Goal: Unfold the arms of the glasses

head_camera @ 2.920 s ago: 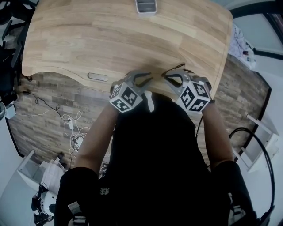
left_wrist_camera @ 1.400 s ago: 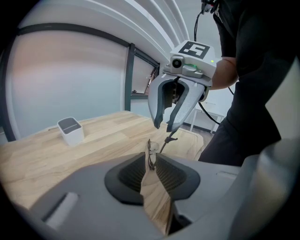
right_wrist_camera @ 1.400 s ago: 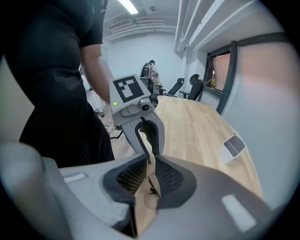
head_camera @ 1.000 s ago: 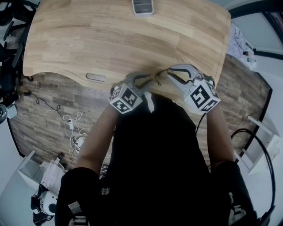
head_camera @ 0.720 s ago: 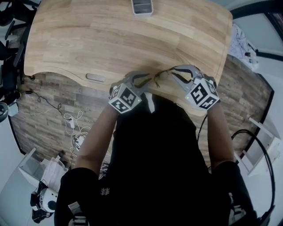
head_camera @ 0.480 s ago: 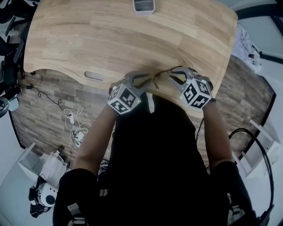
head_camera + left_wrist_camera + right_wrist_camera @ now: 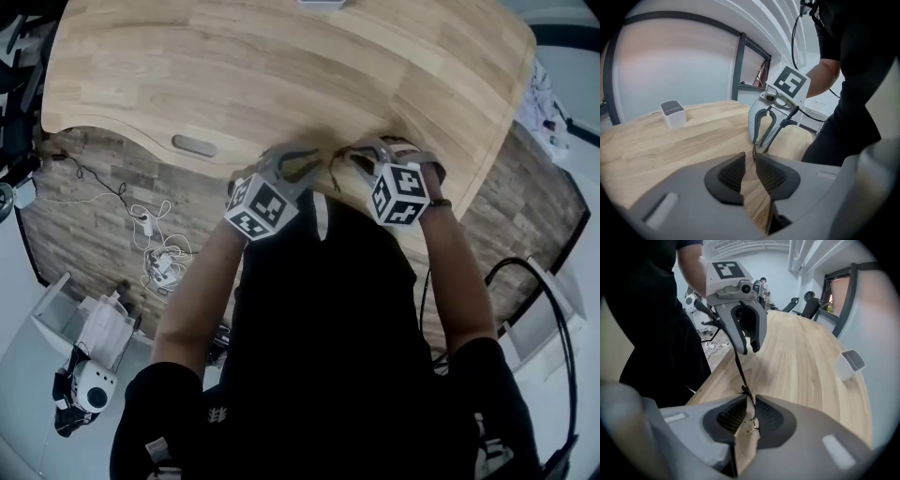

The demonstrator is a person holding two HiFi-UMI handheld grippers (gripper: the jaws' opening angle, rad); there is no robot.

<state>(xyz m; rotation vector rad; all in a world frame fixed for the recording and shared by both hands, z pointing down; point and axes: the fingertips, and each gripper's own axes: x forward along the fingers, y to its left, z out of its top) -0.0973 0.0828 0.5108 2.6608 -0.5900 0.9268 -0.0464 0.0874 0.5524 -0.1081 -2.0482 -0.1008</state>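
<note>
The thin dark wire glasses (image 7: 335,169) hang between my two grippers just above the near edge of the wooden table (image 7: 281,66). My left gripper (image 7: 317,167) is shut on the tip of one arm (image 7: 753,151). In the right gripper view that arm (image 7: 739,369) runs straight from the left gripper (image 7: 747,350) down into my right gripper (image 7: 751,408). The right gripper is shut on the frame at the hinge, with a lens rim showing between its jaws. The right gripper (image 7: 758,143) points steeply down at the tabletop.
A small white container (image 7: 672,112) stands at the far side of the table, also in the right gripper view as the container (image 7: 848,363). The person's dark torso is close behind the grippers. Cables (image 7: 155,253) lie on the wood-pattern floor left of the table.
My right gripper has dropped toward the table and rolled, its marker cube now turned more upright. The left gripper has sunk a little. The glasses came down with both.
</note>
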